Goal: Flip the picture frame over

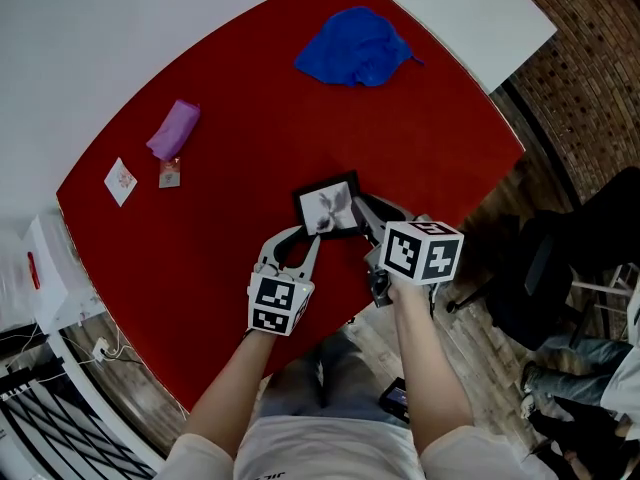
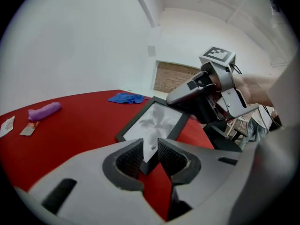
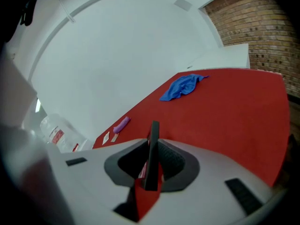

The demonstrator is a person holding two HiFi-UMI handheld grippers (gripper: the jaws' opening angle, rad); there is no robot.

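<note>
Left tongs and right tongs each gripped the picture frame between them; rolling both together would flip it safely.

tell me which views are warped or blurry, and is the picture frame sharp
Head view: sharp, edges mildly bent, picture frame crisp. Left gripper view: fisheye, dark corners, frame's print readable, jaws soft. Right gripper view: same fisheye, frame edge-on and blurred, brick wall clearer.

Layout on your table
Picture frame near your edge, between your left gripper and right gripper; cloth far behind it; bundle and two cards well to its left.
</note>
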